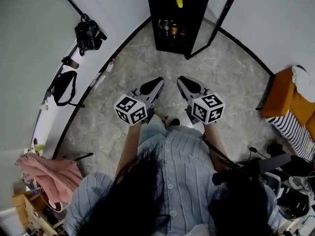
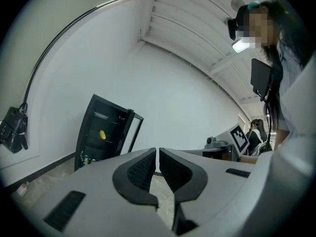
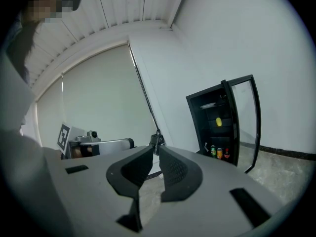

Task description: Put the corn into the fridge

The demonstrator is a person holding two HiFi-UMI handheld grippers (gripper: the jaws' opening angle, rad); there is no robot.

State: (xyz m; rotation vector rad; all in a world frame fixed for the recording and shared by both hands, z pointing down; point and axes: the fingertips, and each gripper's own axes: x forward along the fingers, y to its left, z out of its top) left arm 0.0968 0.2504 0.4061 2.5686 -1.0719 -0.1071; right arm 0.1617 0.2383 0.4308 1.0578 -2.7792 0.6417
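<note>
The yellow corn lies on an upper shelf inside the black fridge, which stands against the far wall with its glass door swung open to the right. Both grippers are held side by side over the floor, well short of the fridge. The left gripper is shut with nothing in it, and so is the right gripper. The left gripper view has the corn in the fridge beyond the closed left gripper. In the right gripper view, the corn sits past the right gripper.
Several drink cans stand on the fridge's bottom shelf. A camera on a tripod and a black bag are along the left wall. Pink cloth lies at lower left, an orange seat at right. Grey stone floor stretches to the fridge.
</note>
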